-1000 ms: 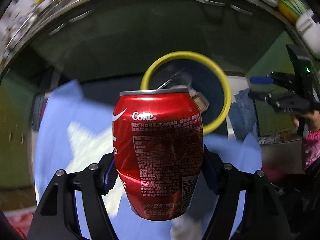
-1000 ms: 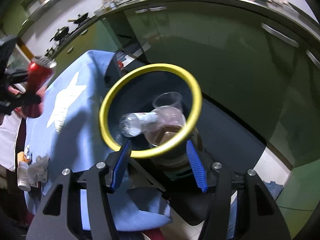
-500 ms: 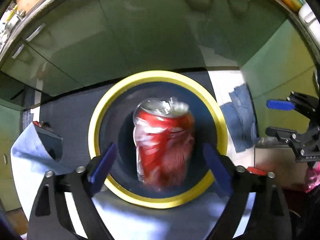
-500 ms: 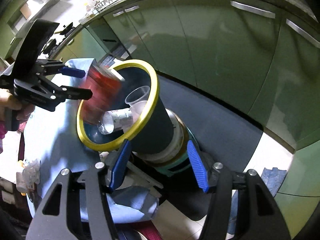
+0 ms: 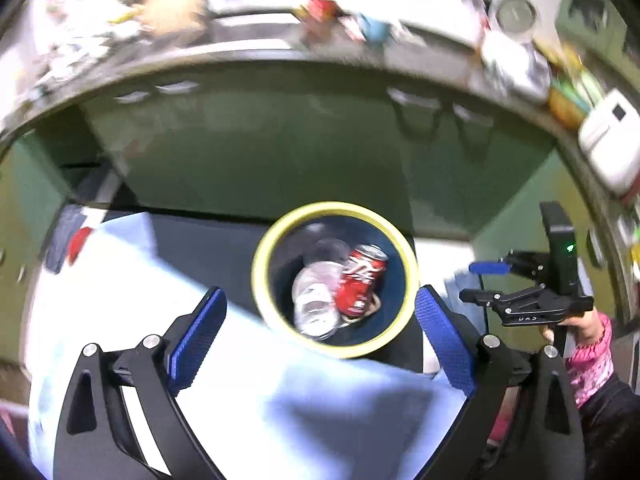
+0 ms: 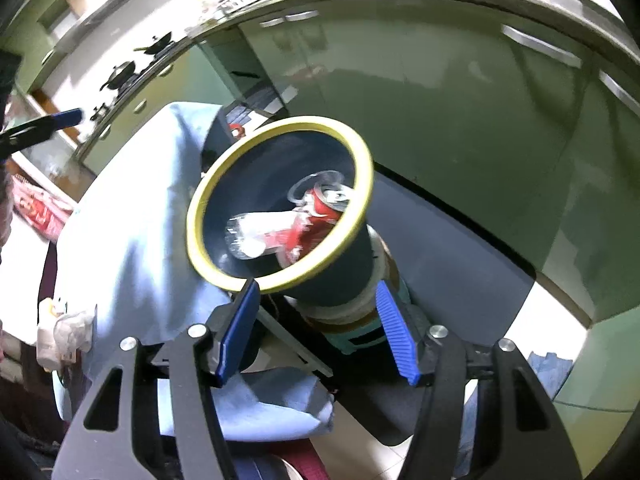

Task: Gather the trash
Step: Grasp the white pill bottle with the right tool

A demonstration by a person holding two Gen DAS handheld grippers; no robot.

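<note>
Green kitchen cabinets point(image 6: 460, 92), red can point(image 5: 360, 280) inside yellow-rimmed bin point(image 5: 408, 264), both hand-held grippers released, left point(image 5: 320, 340), right point(image 6: 316, 328)

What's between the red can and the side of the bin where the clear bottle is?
In the left wrist view, the clear plastic bottle lies beside the red can, inside the bin.

1 bin point(image 5: 335, 208), yellow rim. Inside: 1 red Coke can point(image 5: 360, 280), 1 clear plastic bottle point(image 5: 314, 304), 1 clear cup point(image 6: 320, 182). 2 grippers point(image 5: 320, 332) point(image 6: 316, 328).

Glossy metal can point(image 5: 360, 282), cloth tablecloth point(image 5: 120, 280)
</note>
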